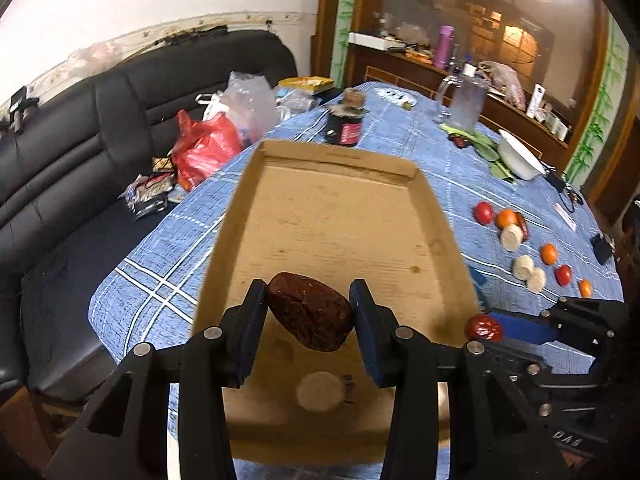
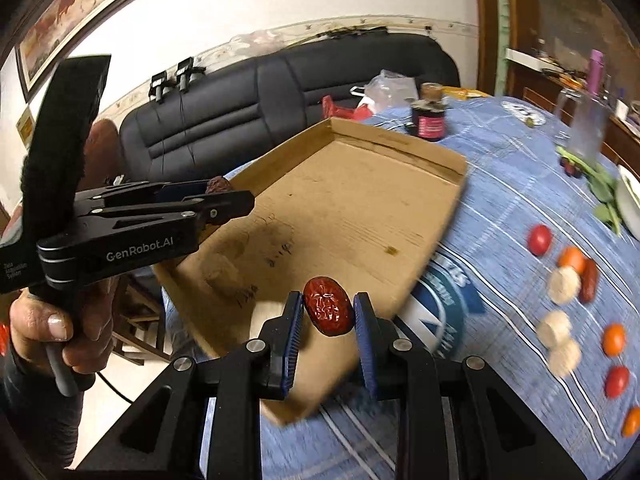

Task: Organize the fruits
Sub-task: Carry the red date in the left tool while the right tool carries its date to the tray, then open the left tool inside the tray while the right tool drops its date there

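Note:
My left gripper (image 1: pixel 310 310) is shut on a dark brown dried date (image 1: pixel 309 311) and holds it above the near end of a shallow cardboard tray (image 1: pixel 340 232). A pale round slice (image 1: pixel 319 391) lies in the tray below it. My right gripper (image 2: pixel 327 312) is shut on a red wrinkled date (image 2: pixel 328 311) above the tray's near right edge (image 2: pixel 424 256); it also shows in the left wrist view (image 1: pixel 485 327). Loose fruits lie on the blue cloth to the right: red tomatoes (image 1: pixel 483 213), oranges (image 1: pixel 549 254) and pale slices (image 1: pixel 523 267).
A dark jar (image 1: pixel 345 128) stands beyond the tray's far end. A clear bottle (image 1: pixel 466 100), green leaves and a white bowl (image 1: pixel 518 156) sit at the far right. A black sofa (image 1: pixel 100 128) with plastic bags (image 1: pixel 204 148) lies left of the table.

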A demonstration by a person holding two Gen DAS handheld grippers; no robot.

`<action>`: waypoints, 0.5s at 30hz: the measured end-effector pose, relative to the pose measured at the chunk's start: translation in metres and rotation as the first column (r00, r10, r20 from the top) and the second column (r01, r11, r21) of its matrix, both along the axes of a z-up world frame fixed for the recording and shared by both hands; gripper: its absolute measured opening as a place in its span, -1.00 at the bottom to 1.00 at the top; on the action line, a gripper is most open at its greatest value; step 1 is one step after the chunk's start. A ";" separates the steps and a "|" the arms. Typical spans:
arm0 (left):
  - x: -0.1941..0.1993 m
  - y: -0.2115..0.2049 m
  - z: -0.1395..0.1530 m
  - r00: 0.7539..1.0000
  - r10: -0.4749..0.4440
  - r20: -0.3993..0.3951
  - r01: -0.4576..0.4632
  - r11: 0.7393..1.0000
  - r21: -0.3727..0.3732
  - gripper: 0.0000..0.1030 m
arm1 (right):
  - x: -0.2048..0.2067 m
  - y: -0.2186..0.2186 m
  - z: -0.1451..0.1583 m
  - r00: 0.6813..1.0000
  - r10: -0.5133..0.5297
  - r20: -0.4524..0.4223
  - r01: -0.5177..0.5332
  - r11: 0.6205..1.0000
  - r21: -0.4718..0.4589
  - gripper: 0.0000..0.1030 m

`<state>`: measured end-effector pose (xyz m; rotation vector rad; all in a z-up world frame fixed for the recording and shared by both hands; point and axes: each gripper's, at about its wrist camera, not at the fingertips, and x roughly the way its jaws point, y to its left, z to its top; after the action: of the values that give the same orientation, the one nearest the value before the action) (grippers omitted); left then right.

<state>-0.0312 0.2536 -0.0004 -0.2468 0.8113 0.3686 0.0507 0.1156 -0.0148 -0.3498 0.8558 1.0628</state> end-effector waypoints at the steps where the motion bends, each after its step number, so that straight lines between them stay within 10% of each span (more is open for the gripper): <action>1: 0.002 0.003 -0.004 1.000 0.005 -0.008 -0.005 1.000 -0.003 -0.21 | 0.002 0.006 -0.003 1.000 0.000 -0.005 0.000 1.000 -0.005 -0.50; 15: 0.010 -0.001 -0.031 0.997 -0.017 -0.070 0.018 1.000 0.004 -0.21 | 0.016 0.035 -0.036 0.999 0.005 -0.044 -0.008 0.997 -0.071 -0.50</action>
<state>-0.0216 0.2526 -0.0316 -0.2232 0.8808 0.3644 0.0664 0.1503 -0.0504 -0.3901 0.9342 1.0510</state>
